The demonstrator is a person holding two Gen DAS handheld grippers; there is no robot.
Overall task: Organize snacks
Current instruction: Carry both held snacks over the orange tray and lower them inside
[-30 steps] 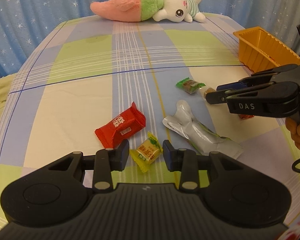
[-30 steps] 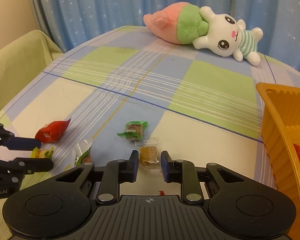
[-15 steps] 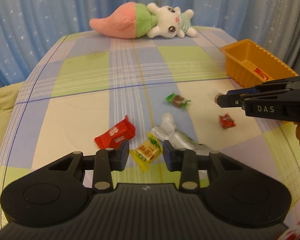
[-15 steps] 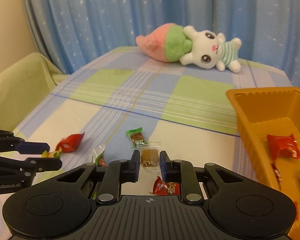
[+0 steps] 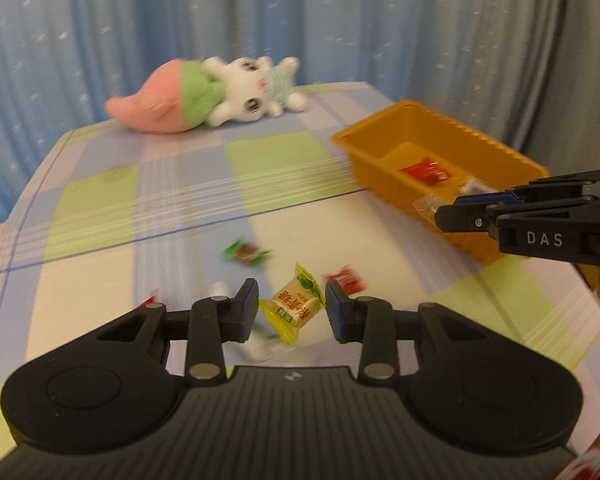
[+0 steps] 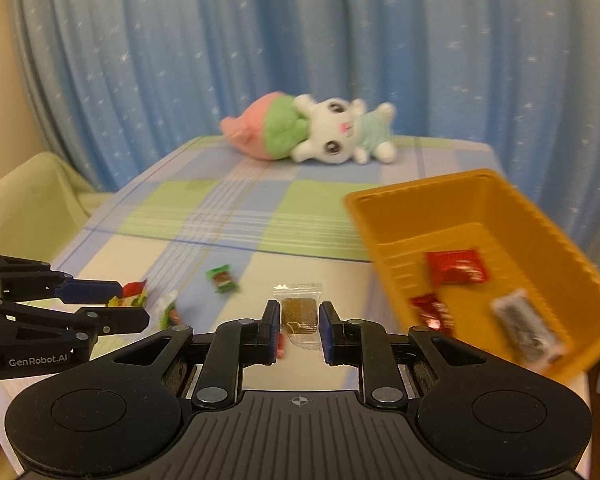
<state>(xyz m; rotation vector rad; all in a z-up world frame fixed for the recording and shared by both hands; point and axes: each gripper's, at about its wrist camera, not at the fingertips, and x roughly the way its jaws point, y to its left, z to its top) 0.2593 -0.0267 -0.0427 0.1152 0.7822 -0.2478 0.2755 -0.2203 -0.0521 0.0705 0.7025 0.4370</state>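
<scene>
Left wrist view: the left gripper (image 5: 292,307) pinches a yellow candy (image 5: 293,309) by its wrapper, clear of the table; a loose pinch could drop it short of the tray (image 5: 384,172). Right wrist view: the right gripper (image 6: 299,327) pinches a brown candy (image 6: 299,312); only here the tray's dark packet (image 6: 526,326) shows whole.

Both views: we look forward along each claw, raised above the checked worktop (image 5: 180,184) and facing the blue curtain (image 6: 340,40). Left wrist sits left of the orange tray (image 5: 384,160); right wrist apparently nearer it. Shared: tray, plush rabbit (image 6: 336,132), and each view catches the other claw.
</scene>
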